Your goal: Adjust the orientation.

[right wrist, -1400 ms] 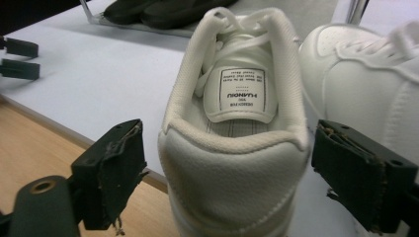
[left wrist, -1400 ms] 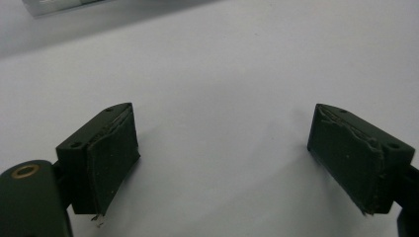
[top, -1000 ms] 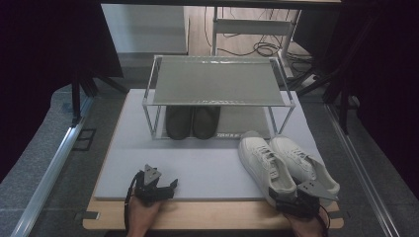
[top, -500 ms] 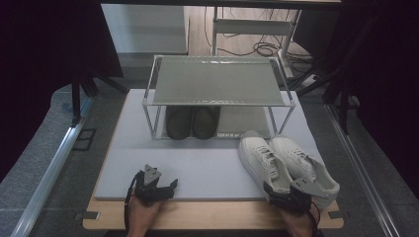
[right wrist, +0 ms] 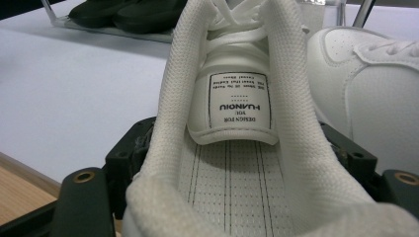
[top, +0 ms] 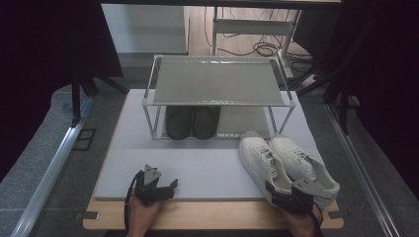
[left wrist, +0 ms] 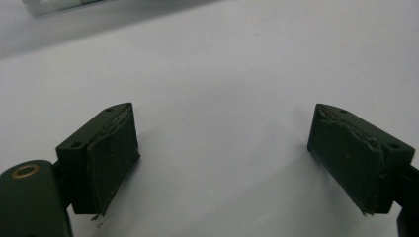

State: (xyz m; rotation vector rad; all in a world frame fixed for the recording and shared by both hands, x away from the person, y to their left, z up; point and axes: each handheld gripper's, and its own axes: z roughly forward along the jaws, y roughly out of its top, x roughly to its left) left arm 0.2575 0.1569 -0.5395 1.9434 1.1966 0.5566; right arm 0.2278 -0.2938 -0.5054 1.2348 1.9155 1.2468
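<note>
As before, right gripper point(top: 286, 197) flanking unmoved white sneaker point(top: 262, 165).

White shoes point(top: 284, 165) lay right of the rack point(top: 217, 81), black shoes point(top: 192, 121) beneath it; the right gripper point(top: 291, 197) touched a white heel.

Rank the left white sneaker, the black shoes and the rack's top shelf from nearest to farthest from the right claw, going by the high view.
1. Left white sneaker: its heel sits between the right claw's jaws at the mat's near right.
2. Black shoes: farther back and to the left, on the rack's lower level.
3. Rack's top shelf: farthest, above and behind the black shoes.
</note>
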